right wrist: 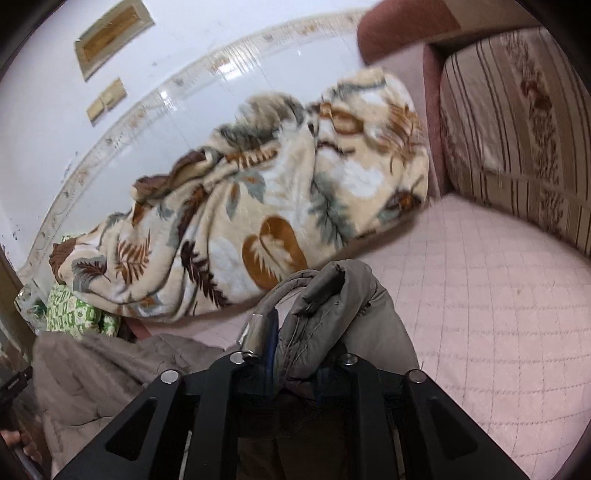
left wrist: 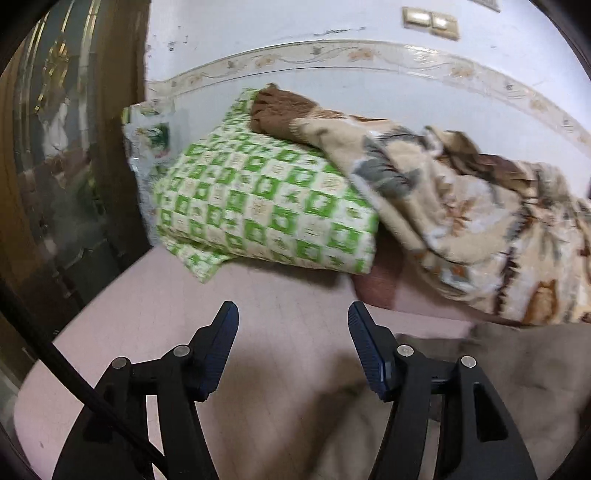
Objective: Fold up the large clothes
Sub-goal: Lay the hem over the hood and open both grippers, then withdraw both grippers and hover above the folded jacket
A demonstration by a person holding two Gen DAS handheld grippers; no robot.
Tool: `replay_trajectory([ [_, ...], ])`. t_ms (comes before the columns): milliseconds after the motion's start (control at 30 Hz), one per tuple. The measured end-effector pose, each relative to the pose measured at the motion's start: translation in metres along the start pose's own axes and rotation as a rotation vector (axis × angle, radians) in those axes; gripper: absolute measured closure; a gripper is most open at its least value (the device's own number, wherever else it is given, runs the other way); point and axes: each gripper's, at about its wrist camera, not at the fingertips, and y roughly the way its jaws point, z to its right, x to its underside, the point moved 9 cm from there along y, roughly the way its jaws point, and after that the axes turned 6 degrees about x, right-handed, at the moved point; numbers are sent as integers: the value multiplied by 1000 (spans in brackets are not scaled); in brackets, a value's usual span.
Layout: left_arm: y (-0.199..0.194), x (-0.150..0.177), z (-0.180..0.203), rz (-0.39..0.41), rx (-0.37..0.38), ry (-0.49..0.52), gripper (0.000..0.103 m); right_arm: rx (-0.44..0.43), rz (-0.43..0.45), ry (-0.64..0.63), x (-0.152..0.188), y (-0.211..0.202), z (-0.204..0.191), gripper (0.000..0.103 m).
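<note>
Surface: a pale pink quilted bed cover (right wrist: 480, 295), stitched in a diamond grid, wide and mostly bare on the right.
Wall: white tiles (left wrist: 332, 22) with a flowered border strip, and a cream double switch plate (left wrist: 430, 20) high up.
Left edge: a dark wooden door frame with glass (left wrist: 66, 147) just beside the bed.
Far end: a striped, flowered cushion (right wrist: 517, 129) against a maroon headboard (right wrist: 399, 26).
Bedding: a green-and-white checked pillow (left wrist: 266, 199) by the wall, with a leaf-printed fleece blanket (right wrist: 258, 206) heaped partly over it.
Garment: a grey-brown padded jacket (left wrist: 517, 369) lying on the pink cover, near the blanket.
Left gripper (left wrist: 293, 314): jaws apart with nothing between them, over bare cover, the jacket just to its right.
Right gripper (right wrist: 295, 332): nearly closed, pinching a bunched fold of the jacket with its drawcord.
</note>
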Motion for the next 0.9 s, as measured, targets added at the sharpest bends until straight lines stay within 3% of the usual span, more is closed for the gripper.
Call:
replay_trajectory([
  [100, -25, 18, 42, -17, 117, 42, 42, -44, 8, 2, -4, -12, -8, 55],
  [133, -32, 27, 57, -28, 150, 62, 42, -39, 24, 4, -8, -20, -9, 41],
  [167, -39, 37, 75, -43, 189, 89, 42, -43, 38, 10, -12, -29, -11, 36],
  [267, -56, 70, 119, -77, 268, 171, 42, -73, 62, 10, -22, -56, -17, 36],
  [367, -65, 110, 151, -119, 277, 225, 42, -85, 64, 11, -15, -81, -21, 36],
  [567, -52, 143, 171, -159, 233, 259, 42, -66, -49, -82, 46, -97, -37, 36],
  [767, -13, 154, 164, -219, 236, 226, 42, -54, -139, -267, 108, -71, -75, 36],
  [900, 13, 167, 160, -284, 250, 192, 38, -19, -187, -302, 129, -38, -80, 36],
])
